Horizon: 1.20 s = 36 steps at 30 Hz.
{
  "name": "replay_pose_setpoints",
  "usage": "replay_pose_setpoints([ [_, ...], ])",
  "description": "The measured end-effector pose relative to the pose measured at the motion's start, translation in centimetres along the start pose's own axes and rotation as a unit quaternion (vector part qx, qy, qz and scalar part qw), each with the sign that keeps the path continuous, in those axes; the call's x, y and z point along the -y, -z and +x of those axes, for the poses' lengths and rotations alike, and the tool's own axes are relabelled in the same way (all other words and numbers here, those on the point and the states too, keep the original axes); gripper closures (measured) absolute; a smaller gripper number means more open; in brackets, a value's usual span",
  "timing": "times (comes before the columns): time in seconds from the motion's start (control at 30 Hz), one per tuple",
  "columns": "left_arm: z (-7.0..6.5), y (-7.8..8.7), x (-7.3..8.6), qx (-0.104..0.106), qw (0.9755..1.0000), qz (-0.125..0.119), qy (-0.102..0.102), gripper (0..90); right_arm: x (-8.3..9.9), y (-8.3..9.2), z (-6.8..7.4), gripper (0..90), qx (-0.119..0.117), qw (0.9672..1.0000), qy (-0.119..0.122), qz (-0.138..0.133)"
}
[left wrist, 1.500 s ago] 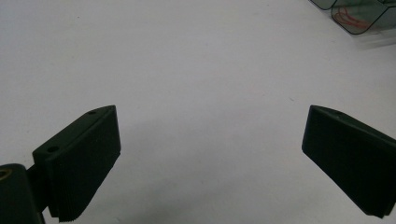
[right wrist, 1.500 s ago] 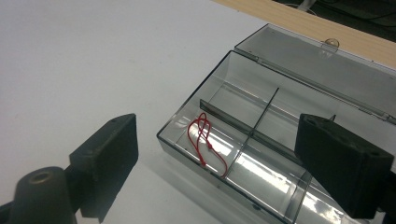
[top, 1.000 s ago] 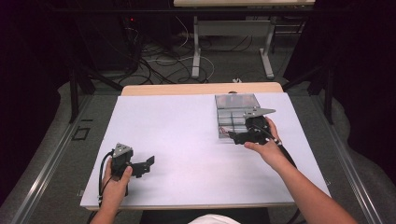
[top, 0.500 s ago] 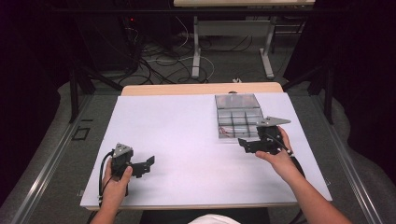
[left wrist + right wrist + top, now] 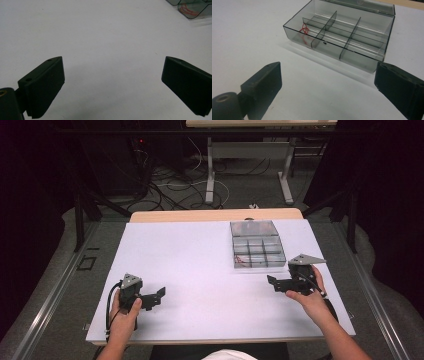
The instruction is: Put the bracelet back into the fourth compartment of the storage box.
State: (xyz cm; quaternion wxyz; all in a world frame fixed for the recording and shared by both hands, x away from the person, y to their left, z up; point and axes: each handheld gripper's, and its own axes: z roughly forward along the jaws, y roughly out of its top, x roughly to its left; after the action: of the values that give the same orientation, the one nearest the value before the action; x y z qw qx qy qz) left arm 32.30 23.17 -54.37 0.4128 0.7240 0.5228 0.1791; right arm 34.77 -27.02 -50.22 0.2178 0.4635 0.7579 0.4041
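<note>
Compartment box (image 5: 257, 246) sits on table (image 5: 200, 270) at about 1 o'clock from centre, lid open, red elastic (image 5: 305, 32) in near-left cell. Right gripper (image 5: 274, 283) at box's 5 o'clock, near but apart, jaws spread wide, holding nothing. Left gripper (image 5: 159, 296) at 7 o'clock of table, well apart from box, jaws wide, nothing between.

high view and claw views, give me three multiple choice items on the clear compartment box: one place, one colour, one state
1. Where does the clear smoky plastic compartment box sit on the white table?
A. far right part
B. near left corner
C. centre front

2. What colour is the thin looped band in one compartment?
A. blue
B. red
C. green

3. How stand the right claw jaws?
A. shut on the box
B. shut, empty
C. open, empty

Answers: 1 A, high view shows it far right; 2 B, red loop in right claw view; 3 C, jaws wide apart, short of the box.
</note>
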Motion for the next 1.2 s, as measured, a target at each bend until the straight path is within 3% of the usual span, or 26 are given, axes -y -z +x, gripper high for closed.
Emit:
replay_pose_setpoints([
  [0.3,0.0,0.0,0.0,-0.001,1.0000,0.000,0.000,5.1,1.5,0.8,-1.3,4.7,0.015,0.9997,-0.021,0.002],
  [0.77,-0.2,-0.2,0.1,0.003,0.9999,0.011,-0.005,6.9,3.2,0.6,-2.9,4.7,0.025,0.9991,-0.029,0.016],
  [1.0,-0.2,-0.3,0.1,0.005,0.9999,0.009,-0.007,8.4,3.3,0.6,-3.4,4.9,0.027,0.9985,-0.046,0.014],
  [1.2,-0.2,-0.3,0.1,0.005,0.9999,0.009,-0.007,8.7,3.3,1.0,-3.9,6.3,0.030,0.9968,-0.073,0.007],
])
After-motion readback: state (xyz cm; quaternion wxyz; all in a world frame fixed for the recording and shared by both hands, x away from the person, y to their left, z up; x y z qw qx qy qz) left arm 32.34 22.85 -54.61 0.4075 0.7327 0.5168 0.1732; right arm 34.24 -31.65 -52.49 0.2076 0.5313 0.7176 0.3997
